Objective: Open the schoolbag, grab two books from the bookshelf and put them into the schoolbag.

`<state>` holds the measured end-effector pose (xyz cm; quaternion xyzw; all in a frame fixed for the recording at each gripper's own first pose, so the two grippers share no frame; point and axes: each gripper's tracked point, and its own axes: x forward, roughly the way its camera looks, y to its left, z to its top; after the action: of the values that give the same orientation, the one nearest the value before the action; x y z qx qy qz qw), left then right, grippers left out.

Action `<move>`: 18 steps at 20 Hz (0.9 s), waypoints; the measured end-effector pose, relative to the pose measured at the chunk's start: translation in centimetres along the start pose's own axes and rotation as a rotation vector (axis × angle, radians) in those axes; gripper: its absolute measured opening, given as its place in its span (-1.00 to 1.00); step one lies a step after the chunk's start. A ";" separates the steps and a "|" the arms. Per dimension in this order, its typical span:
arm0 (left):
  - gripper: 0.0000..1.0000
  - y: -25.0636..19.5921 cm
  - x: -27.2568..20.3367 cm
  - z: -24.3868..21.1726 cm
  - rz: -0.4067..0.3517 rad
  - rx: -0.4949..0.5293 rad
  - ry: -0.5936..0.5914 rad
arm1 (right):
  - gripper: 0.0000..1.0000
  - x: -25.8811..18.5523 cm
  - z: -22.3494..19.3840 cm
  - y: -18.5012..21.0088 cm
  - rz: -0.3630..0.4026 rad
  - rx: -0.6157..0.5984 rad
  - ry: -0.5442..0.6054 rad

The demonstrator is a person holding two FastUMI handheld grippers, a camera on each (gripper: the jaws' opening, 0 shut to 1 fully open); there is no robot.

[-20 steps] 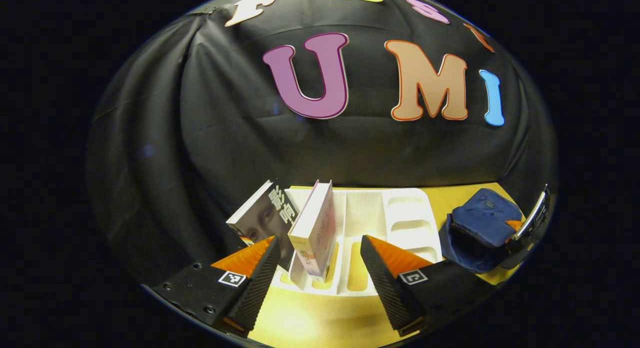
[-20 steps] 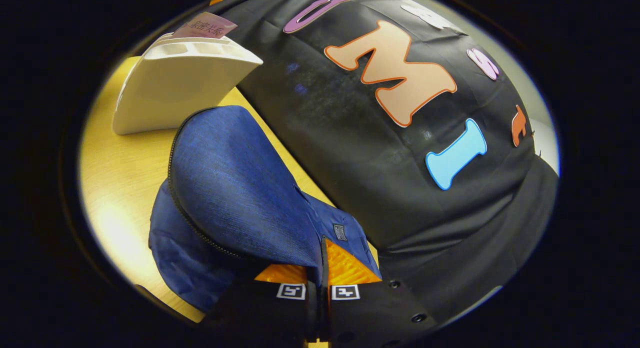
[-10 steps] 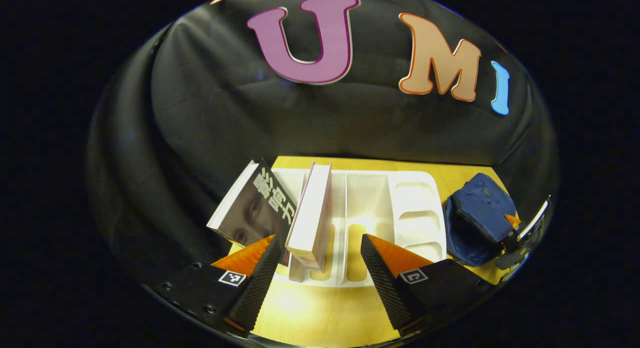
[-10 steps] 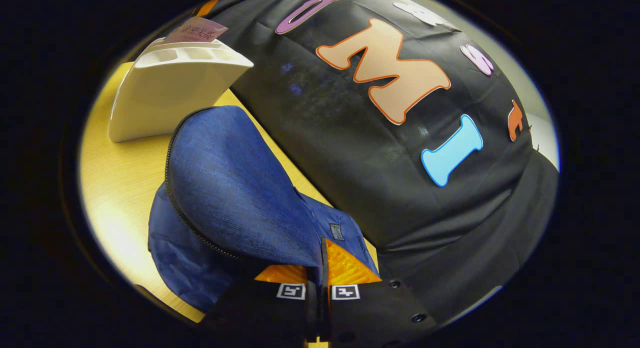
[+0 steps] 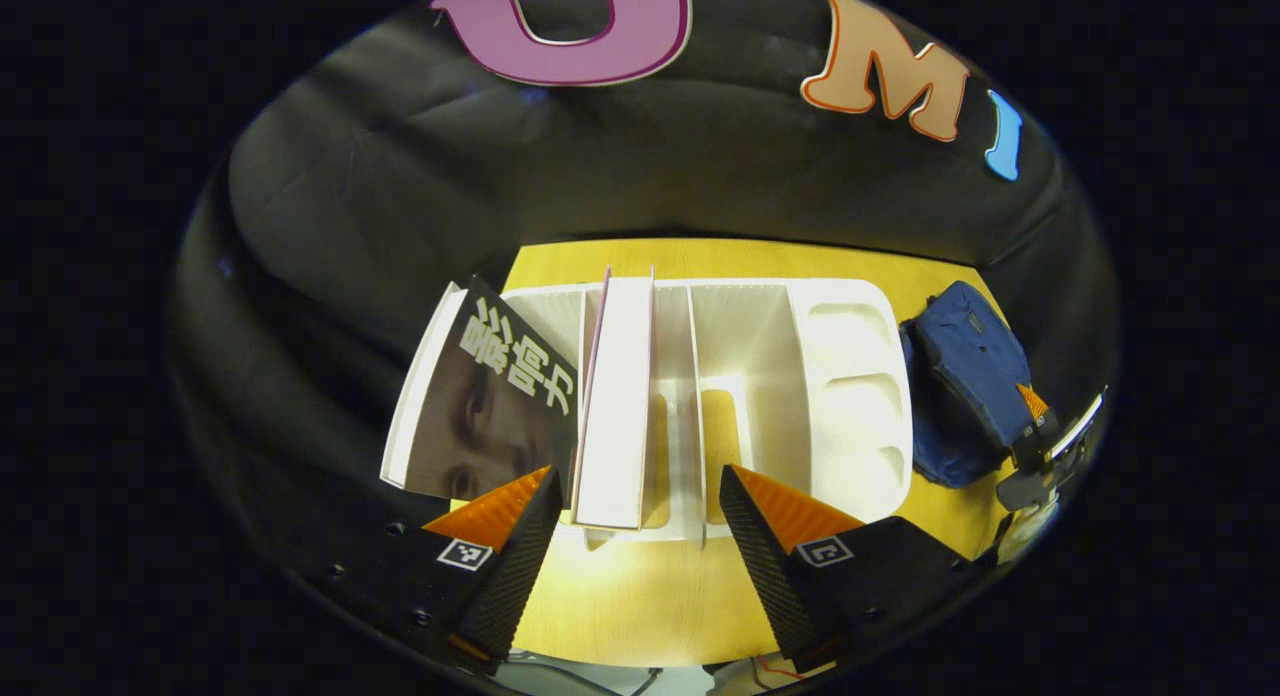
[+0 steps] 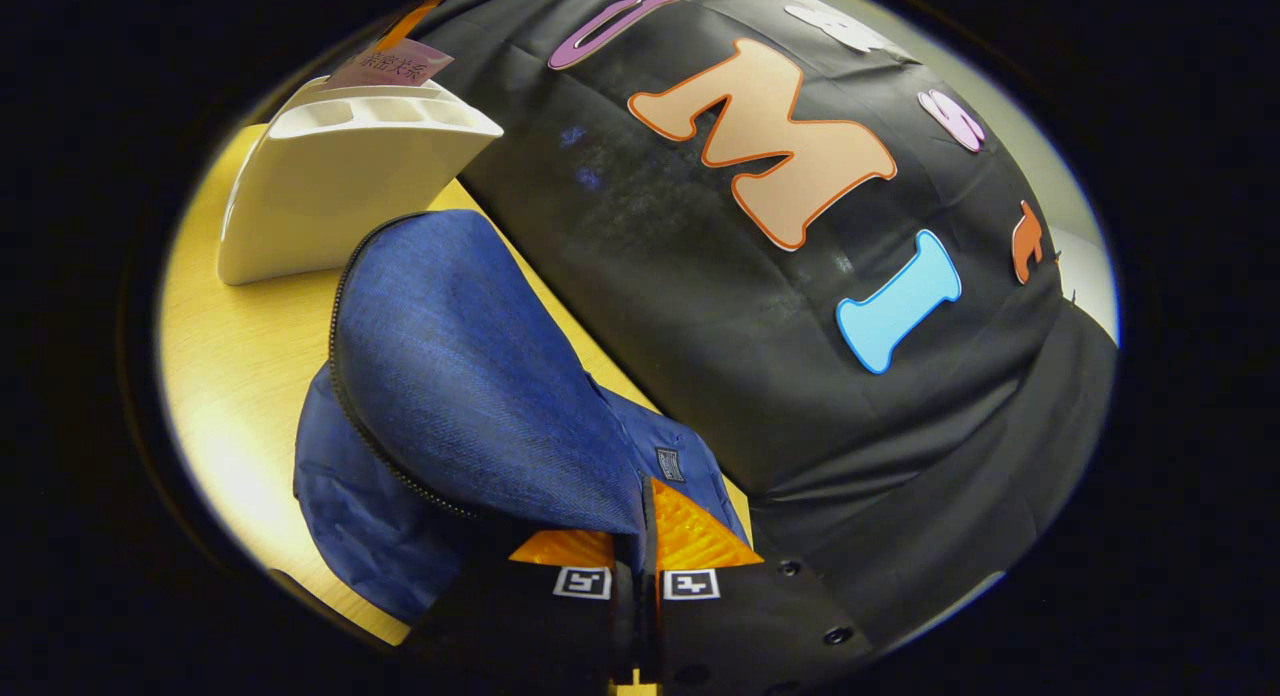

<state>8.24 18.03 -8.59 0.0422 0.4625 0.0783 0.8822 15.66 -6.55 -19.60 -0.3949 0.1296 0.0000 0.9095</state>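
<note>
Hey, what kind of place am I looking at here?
Likely a staged recording booth, not a home: black cloth wall behind a wooden table holding just a white bookshelf and a blue schoolbag.

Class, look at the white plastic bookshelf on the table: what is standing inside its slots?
Inside the white plastic bookshelf stand two books: a dark-covered book, leaning left, and a pink-covered book, upright. The other slots look empty; the books' bottom edges are hidden.
</note>
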 end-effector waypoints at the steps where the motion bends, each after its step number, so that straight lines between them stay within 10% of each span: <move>1: 0.87 0.2 0.2 0.5 0.000 0.010 0.019 | -0.94 -0.1 0.1 -0.1 -0.004 0.000 0.000; 6: 0.82 0.8 2.3 2.3 -0.025 0.042 0.086 | -0.94 -0.3 0.4 -0.7 -0.024 0.004 0.003; 18: -0.23 0.7 6.7 0.3 -0.068 0.032 0.290 | -0.94 -0.4 0.9 -2.1 -0.038 0.035 0.008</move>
<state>12.19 19.92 -13.72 0.0287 0.5875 0.0463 0.8074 15.70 -7.36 -17.38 -0.3812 0.1254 -0.0212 0.9157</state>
